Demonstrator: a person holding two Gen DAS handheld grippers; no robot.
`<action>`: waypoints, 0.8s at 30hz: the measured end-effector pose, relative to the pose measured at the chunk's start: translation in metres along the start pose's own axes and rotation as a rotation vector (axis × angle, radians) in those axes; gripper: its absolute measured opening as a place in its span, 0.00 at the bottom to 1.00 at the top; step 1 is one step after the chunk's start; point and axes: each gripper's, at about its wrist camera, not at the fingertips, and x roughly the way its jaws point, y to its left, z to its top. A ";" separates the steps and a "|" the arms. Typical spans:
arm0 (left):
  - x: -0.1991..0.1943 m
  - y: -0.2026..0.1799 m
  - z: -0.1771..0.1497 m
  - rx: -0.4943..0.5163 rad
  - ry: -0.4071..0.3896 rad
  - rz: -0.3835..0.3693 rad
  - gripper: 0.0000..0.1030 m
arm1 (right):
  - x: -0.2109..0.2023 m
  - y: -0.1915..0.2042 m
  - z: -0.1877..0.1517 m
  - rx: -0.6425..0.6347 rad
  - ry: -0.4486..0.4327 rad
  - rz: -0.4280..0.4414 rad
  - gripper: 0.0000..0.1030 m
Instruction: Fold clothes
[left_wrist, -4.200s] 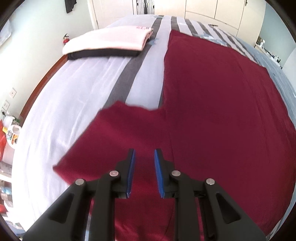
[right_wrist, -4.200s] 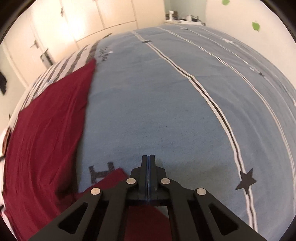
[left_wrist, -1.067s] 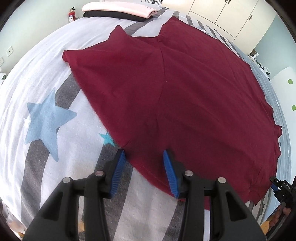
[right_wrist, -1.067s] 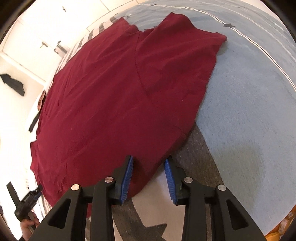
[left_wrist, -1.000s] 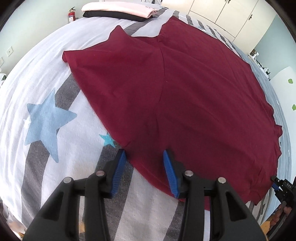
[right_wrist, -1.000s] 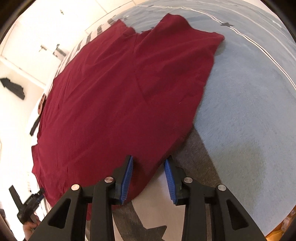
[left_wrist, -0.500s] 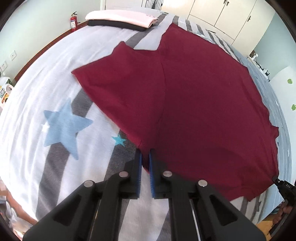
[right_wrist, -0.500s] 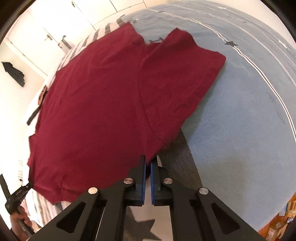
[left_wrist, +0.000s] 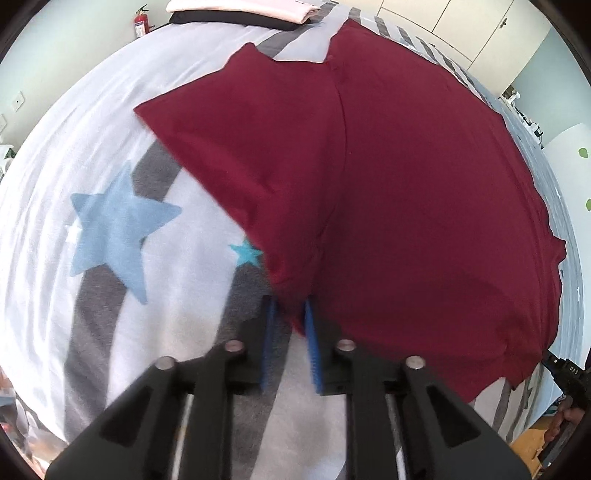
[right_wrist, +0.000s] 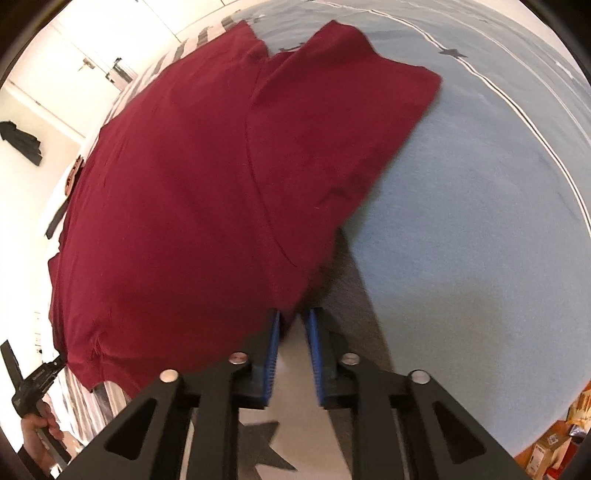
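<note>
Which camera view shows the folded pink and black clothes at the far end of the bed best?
The left wrist view shows them best: the folded pink and black clothes lie stacked at the top edge, beyond the red shirt. In the right wrist view the shirt fills the left side, and the stack cannot be clearly made out.

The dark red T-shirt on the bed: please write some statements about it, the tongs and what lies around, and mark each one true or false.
1. The left tongs pinch an edge of the dark red T-shirt. True.
2. The T-shirt is already folded into a small square. False: it lies spread out, with both sleeves showing.
3. A folded stack of clothes lies at the far end of the bed. True.
4. The right tongs hang wide open, far from the T-shirt. False: they grip its edge too.
5. A large light blue star is printed on the bed cover beside the T-shirt. True.
</note>
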 end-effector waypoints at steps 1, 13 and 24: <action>-0.003 0.003 0.002 -0.010 -0.001 0.005 0.31 | -0.003 -0.002 0.001 0.001 -0.001 -0.016 0.20; -0.001 0.088 0.084 -0.145 -0.132 0.154 0.47 | -0.018 0.018 0.055 -0.053 -0.146 -0.079 0.23; 0.040 0.092 0.137 0.030 -0.153 0.168 0.02 | 0.031 0.091 0.075 -0.140 -0.147 -0.033 0.23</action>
